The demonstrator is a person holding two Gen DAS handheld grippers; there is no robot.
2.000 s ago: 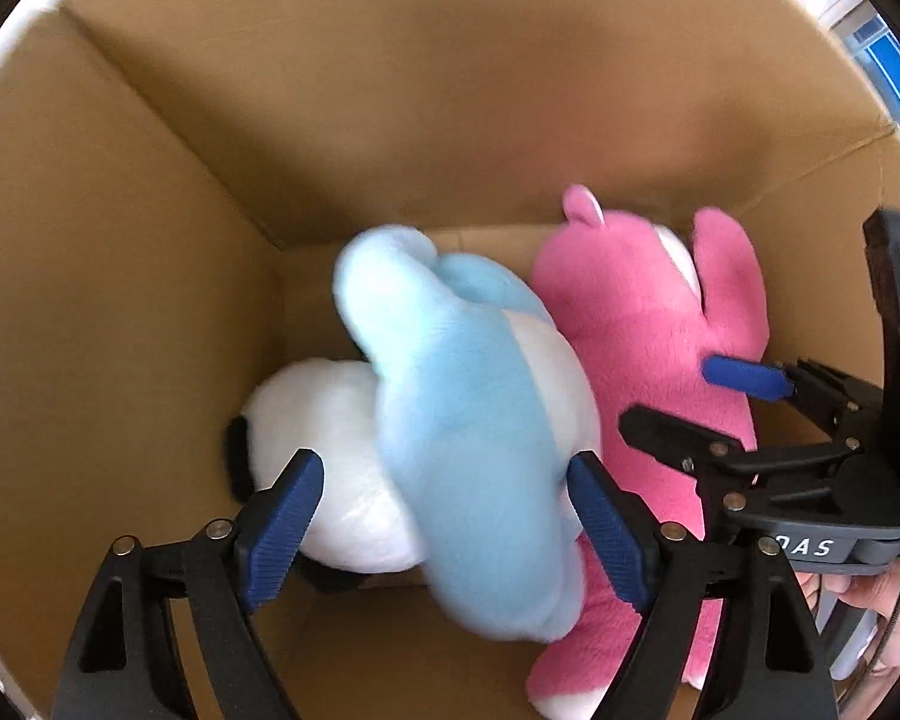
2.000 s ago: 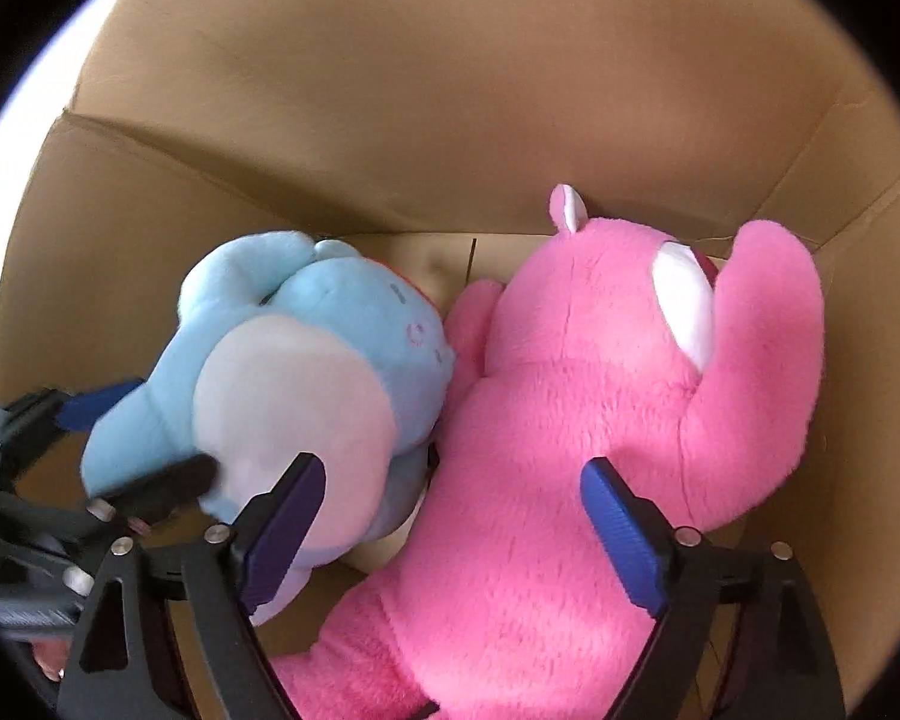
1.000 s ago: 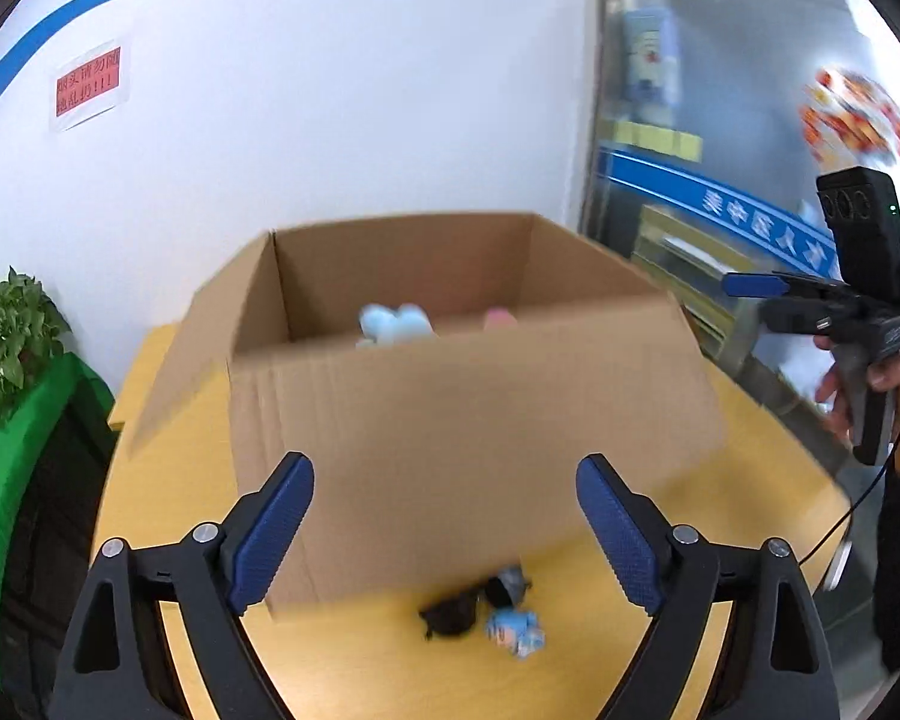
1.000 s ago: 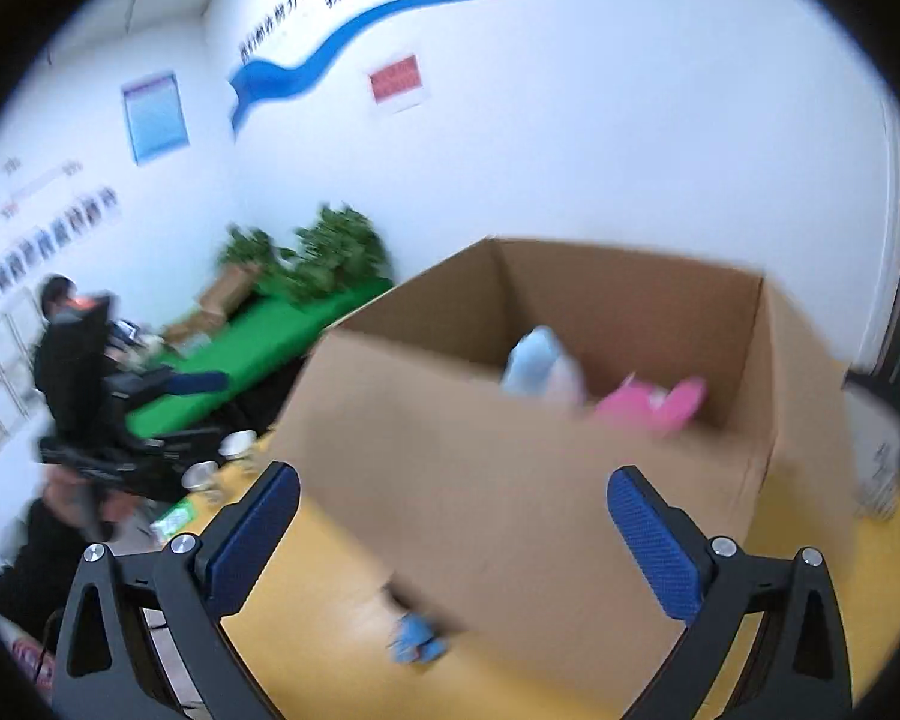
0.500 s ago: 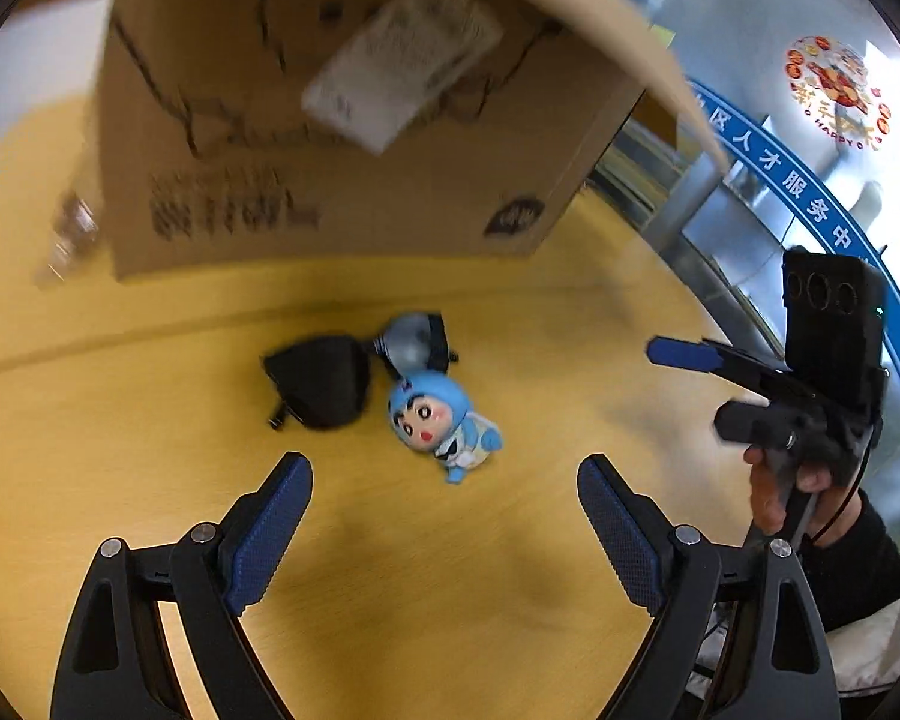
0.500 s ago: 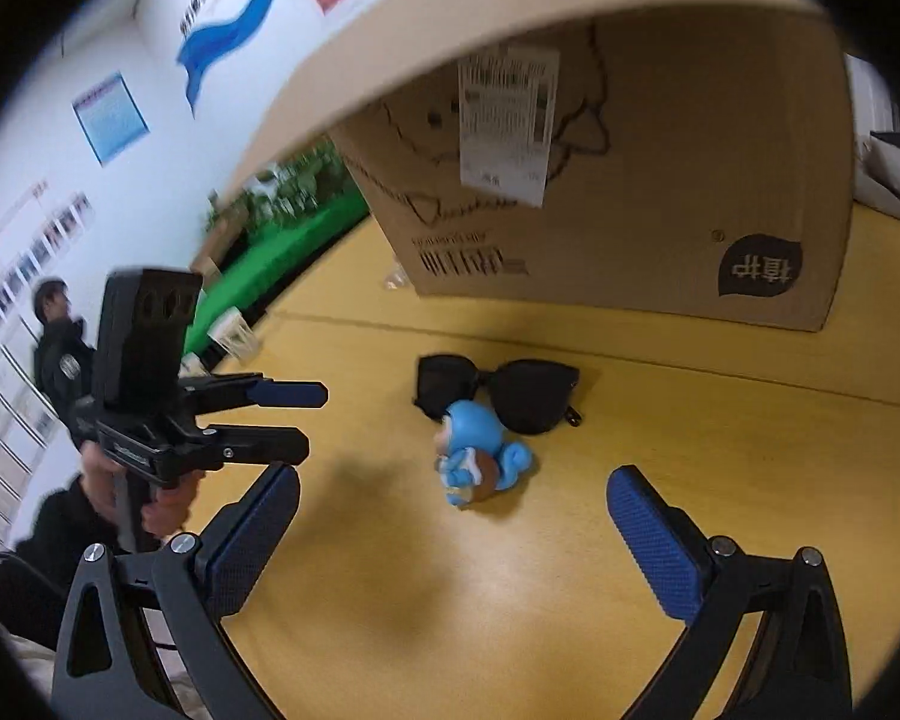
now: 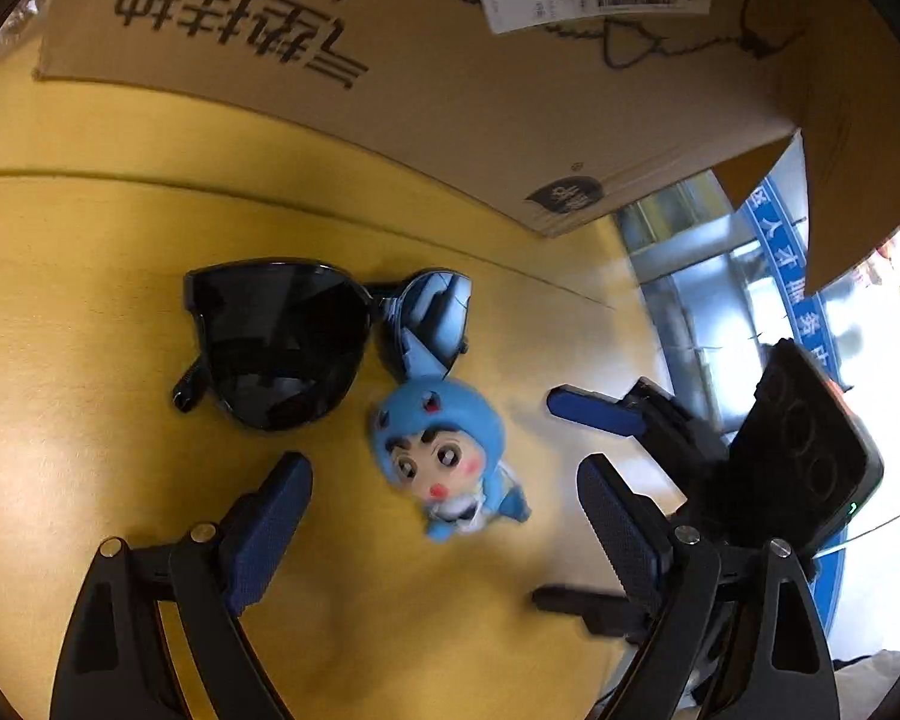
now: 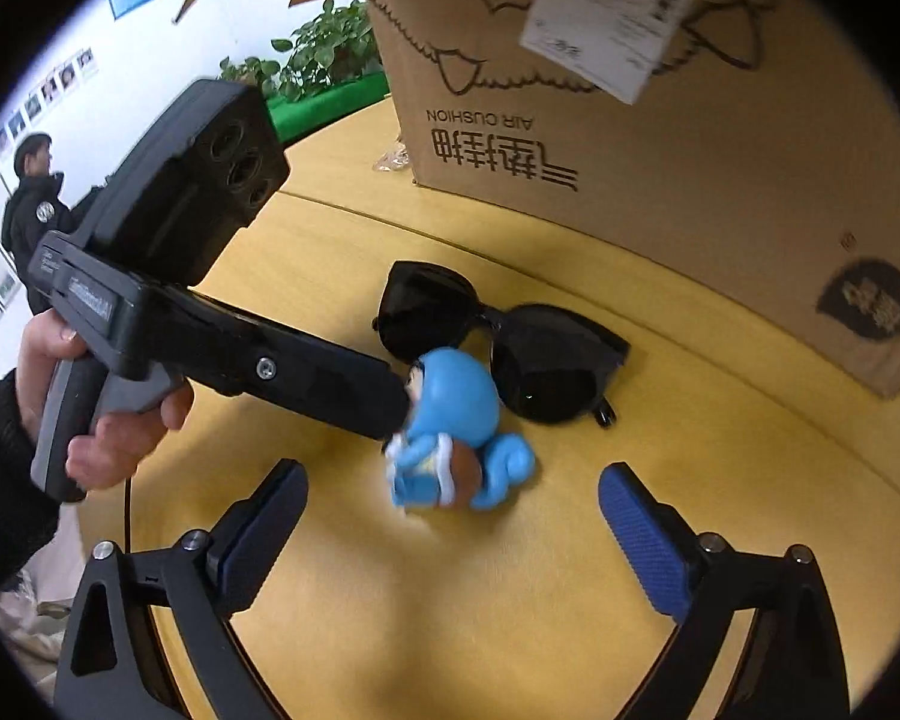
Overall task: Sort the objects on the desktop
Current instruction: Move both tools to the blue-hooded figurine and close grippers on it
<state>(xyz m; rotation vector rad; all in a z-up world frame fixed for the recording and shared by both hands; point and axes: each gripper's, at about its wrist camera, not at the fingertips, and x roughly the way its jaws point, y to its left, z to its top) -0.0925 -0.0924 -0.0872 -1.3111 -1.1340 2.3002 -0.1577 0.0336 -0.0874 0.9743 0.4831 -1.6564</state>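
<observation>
Both grippers, left gripper (image 7: 444, 516) and right gripper (image 8: 453, 516), have dropped from the box (image 7: 510, 90), gaping wide around the blue figurine (image 7: 444, 456) beside the sunglasses (image 7: 306, 336), ready to grab.

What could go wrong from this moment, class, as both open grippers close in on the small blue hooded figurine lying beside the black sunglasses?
1. Both the left gripper and the right gripper frame the small blue hooded figurine, so they might collide.
2. The black sunglasses seem to touch it; a finger could drag or scratch them.
3. It may slide on the smooth yellow wooden table.
</observation>
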